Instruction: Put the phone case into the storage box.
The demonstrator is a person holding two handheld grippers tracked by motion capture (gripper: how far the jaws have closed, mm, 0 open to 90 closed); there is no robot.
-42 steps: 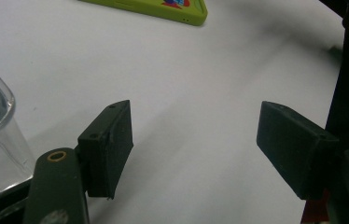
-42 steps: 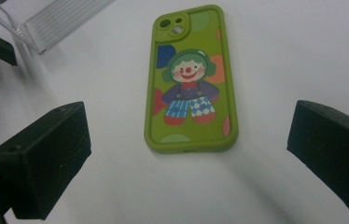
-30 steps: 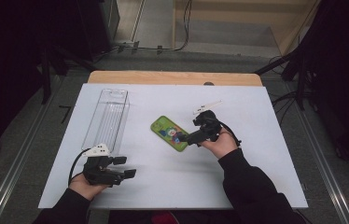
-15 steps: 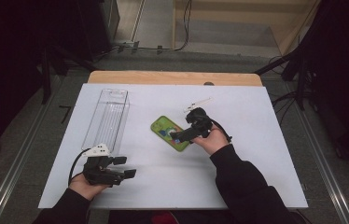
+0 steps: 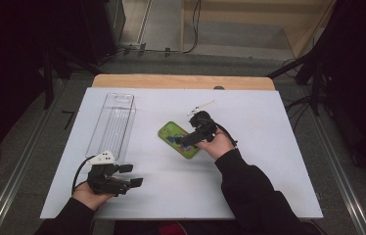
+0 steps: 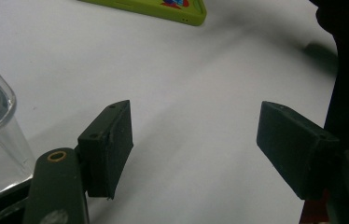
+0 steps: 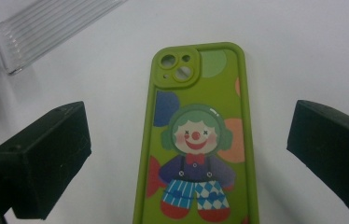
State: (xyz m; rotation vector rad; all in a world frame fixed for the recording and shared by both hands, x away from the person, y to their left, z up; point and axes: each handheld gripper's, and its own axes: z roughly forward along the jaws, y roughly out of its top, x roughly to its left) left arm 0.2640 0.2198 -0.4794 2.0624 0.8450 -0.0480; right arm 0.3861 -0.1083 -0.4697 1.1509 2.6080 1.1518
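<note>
The left tongs point(image 5: 131, 175) rest apart and empty at the surface's point(image 5: 269, 186) near-left corner, just beside the clear bin point(image 5: 112, 122) and well away from the phone point(image 5: 178, 139). The right tongs point(image 7: 189, 154), also apart, hover over the phone, straddling its width, long axis running straight away between them.

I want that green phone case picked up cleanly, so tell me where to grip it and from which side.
Grip the green phone case across its two long edges, near mid-length, coming straight down from above. It lies flat on the white table, picture side up. The right gripper already stands open astride it, so closing there probably suits best.
</note>
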